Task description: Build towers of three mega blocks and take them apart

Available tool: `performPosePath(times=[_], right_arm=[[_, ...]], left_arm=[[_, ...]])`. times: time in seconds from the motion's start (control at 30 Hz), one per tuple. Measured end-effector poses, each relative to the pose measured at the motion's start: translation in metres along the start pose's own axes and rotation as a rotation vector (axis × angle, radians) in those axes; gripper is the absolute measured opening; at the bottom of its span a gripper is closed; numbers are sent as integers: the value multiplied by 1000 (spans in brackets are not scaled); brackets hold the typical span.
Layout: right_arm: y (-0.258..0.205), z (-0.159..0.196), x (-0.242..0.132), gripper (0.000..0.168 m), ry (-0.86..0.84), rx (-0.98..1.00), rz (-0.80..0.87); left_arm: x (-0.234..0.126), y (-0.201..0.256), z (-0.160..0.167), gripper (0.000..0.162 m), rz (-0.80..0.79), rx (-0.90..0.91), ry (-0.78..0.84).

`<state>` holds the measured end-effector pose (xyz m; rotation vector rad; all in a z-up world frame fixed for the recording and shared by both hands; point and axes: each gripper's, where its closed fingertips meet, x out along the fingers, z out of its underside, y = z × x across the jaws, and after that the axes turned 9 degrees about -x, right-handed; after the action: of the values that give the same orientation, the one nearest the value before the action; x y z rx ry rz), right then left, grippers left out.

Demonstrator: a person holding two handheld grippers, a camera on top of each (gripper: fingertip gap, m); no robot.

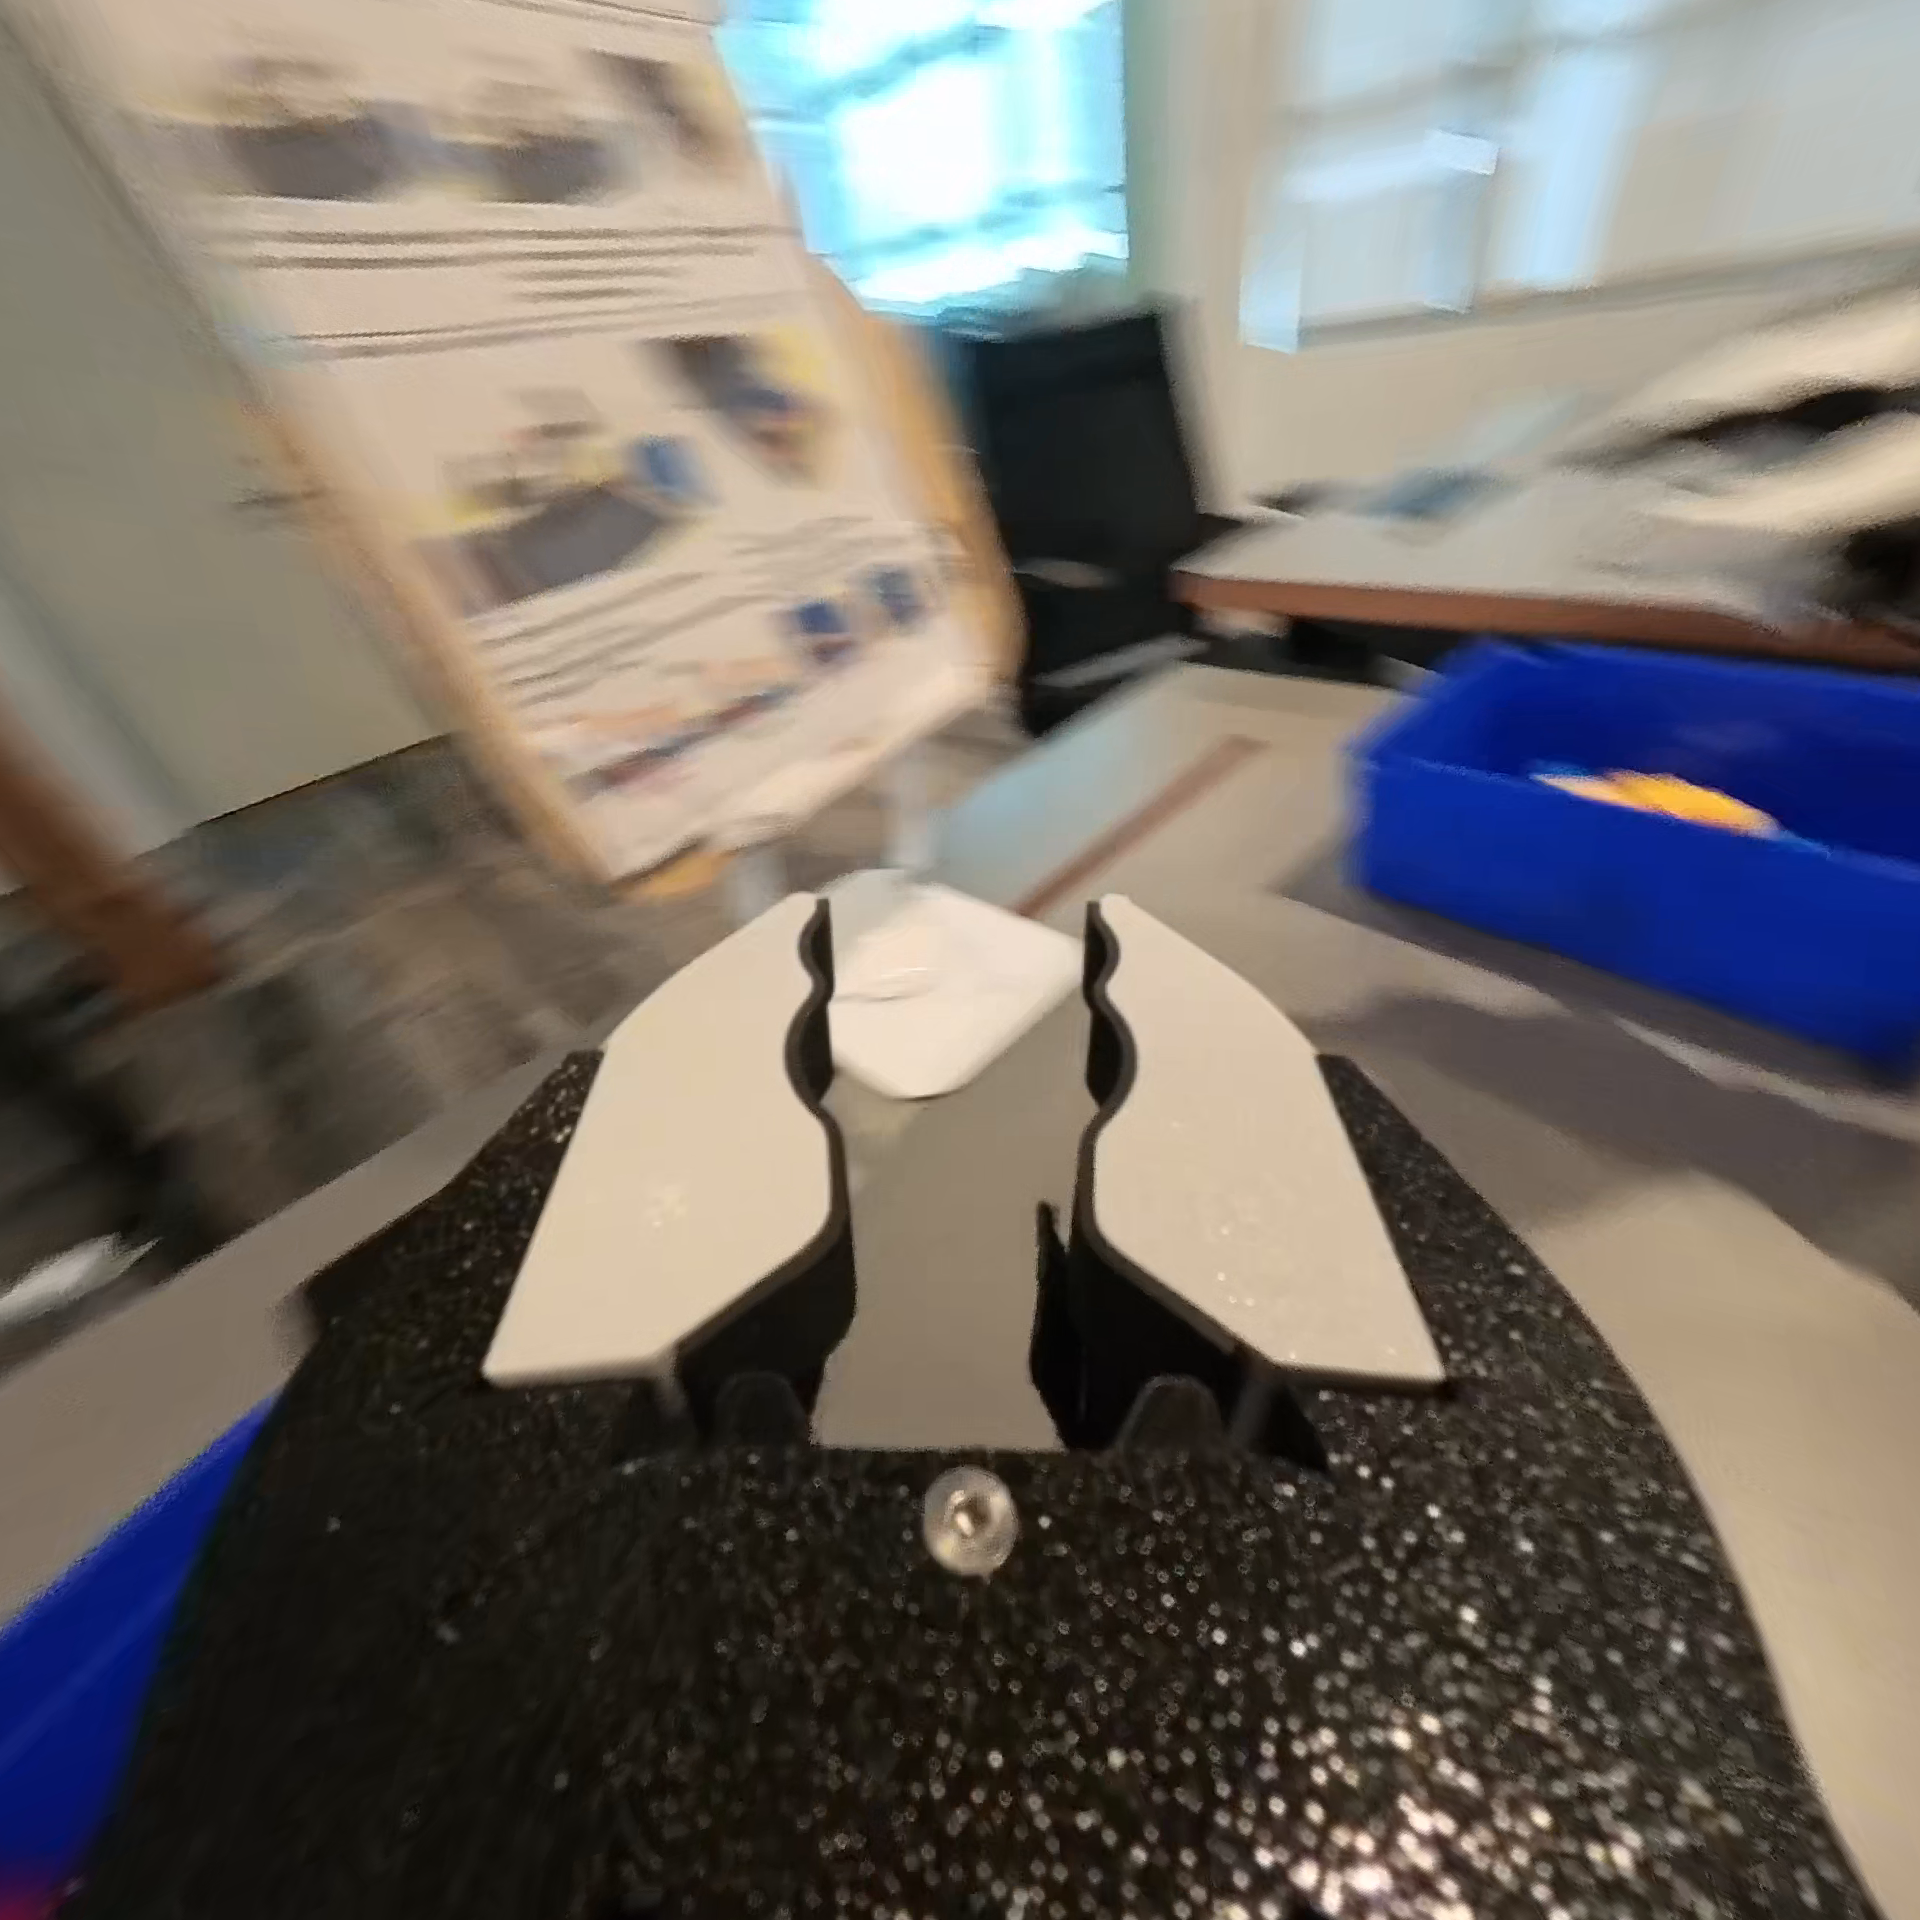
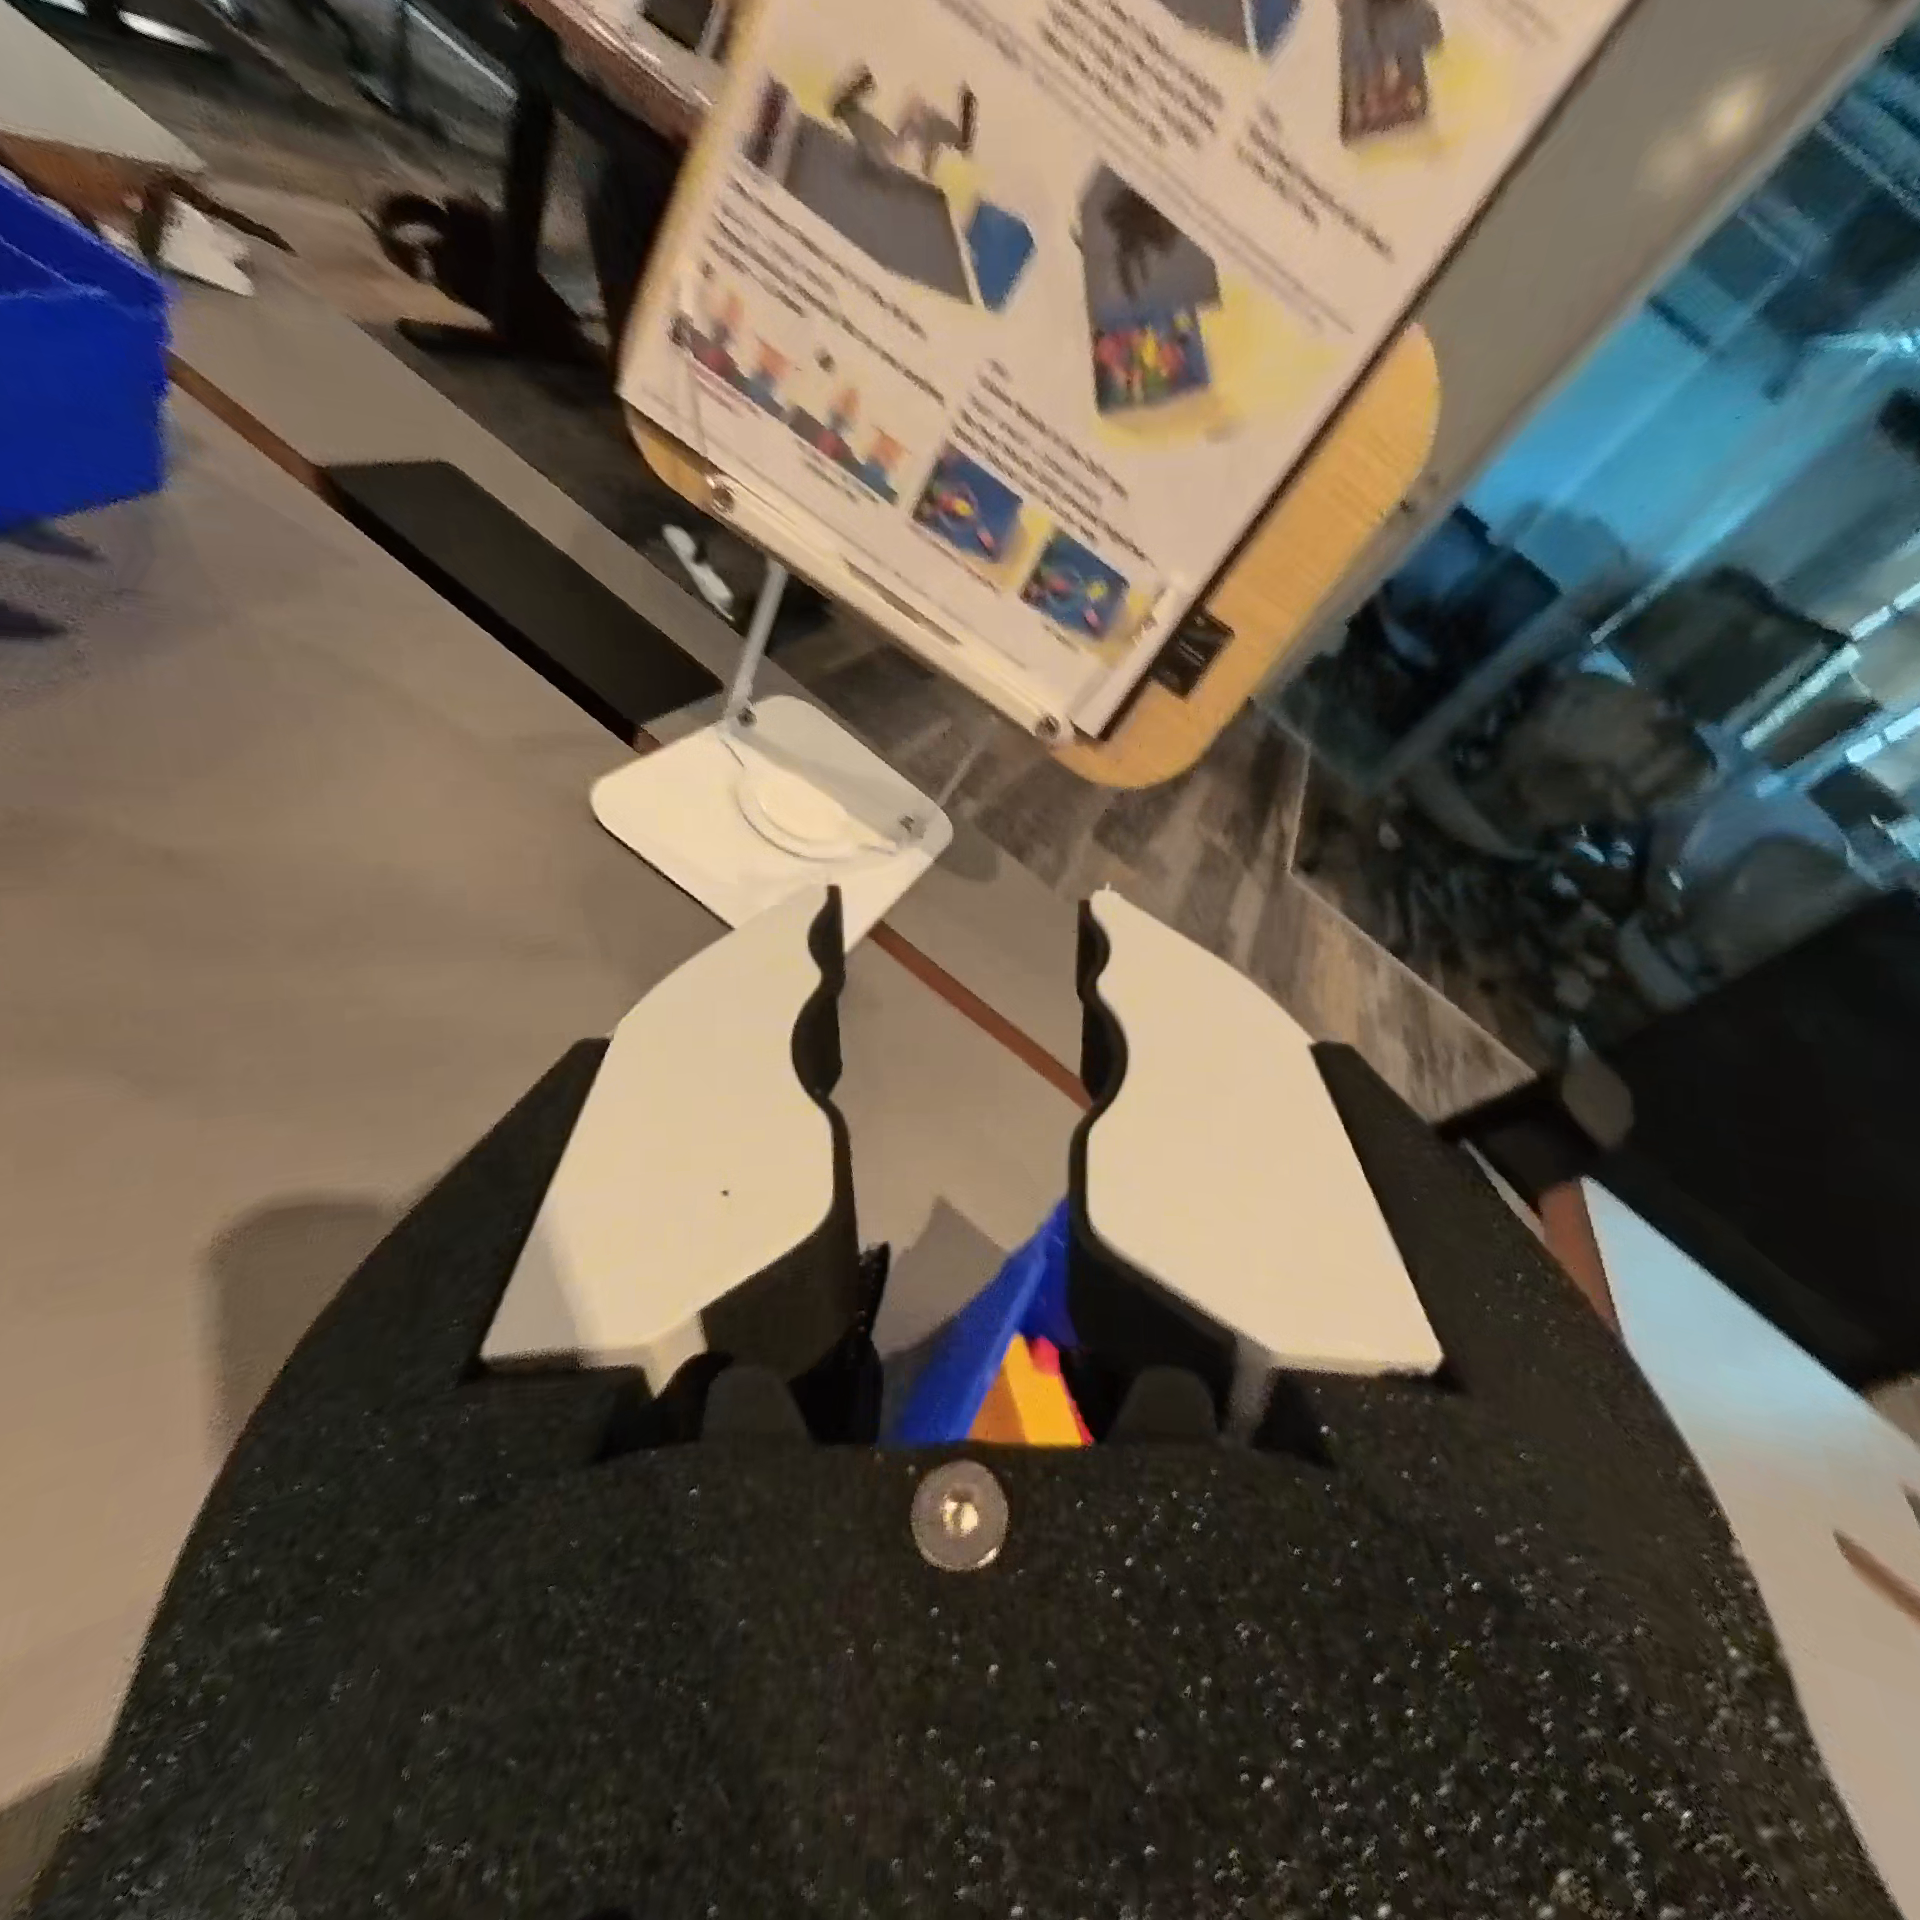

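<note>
Both wrist views are showing heavy motion blur, worst on the left, so far objects are smearing into streaks. The left gripper (image 1: 956, 925) is hovering low over the grey counter (image 1: 1403, 1091), pointing level across it, its white fingers (image 1: 717, 1122) standing moderately apart with nothing between them. Ahead of its tips the white base (image 1: 935, 1013) of a sign stand is partly hiding behind the fingers. To the right a blue bin (image 1: 1621, 842) is being cut off by the frame edge; something yellow-orange inside is too blurred to identify.

The right gripper (image 2: 961, 920) is tilting down over the counter's edge, fingers likewise apart and empty. Between their roots, a corner of a second blue bin (image 2: 987, 1340) is peeking through, with yellow and orange blocks (image 2: 1029, 1403) inside, mostly hidden by the gripper body. The sign (image 2: 1039, 312) on the stand is carrying pictures and text, all too blurred to read.
</note>
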<state>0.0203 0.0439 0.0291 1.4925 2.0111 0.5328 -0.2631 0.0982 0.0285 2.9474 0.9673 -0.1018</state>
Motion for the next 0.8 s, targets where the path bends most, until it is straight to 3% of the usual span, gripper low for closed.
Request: performPosePath(times=[0.17, 0.33, 0.53, 0.63, 0.8], right_arm=[[-14, -9, 8, 39, 17, -39, -47], [-18, -3, 15, 37, -26, -69, -58], [-26, -6, 18, 34, -21, -95, -86], [-29, -6, 19, 33, -23, -103, -95], [-31, -6, 20, 33, -22, -107, -112]], left_arm=[[-66, -95, 3, 42, -452, -151, 76], [-124, -159, 51, 51, -743, -304, -59], [-135, -200, 110, 69, -889, -370, -220], [-130, -210, 116, 76, -925, -291, -218], [-116, -221, 103, 66, -952, -142, -176]])
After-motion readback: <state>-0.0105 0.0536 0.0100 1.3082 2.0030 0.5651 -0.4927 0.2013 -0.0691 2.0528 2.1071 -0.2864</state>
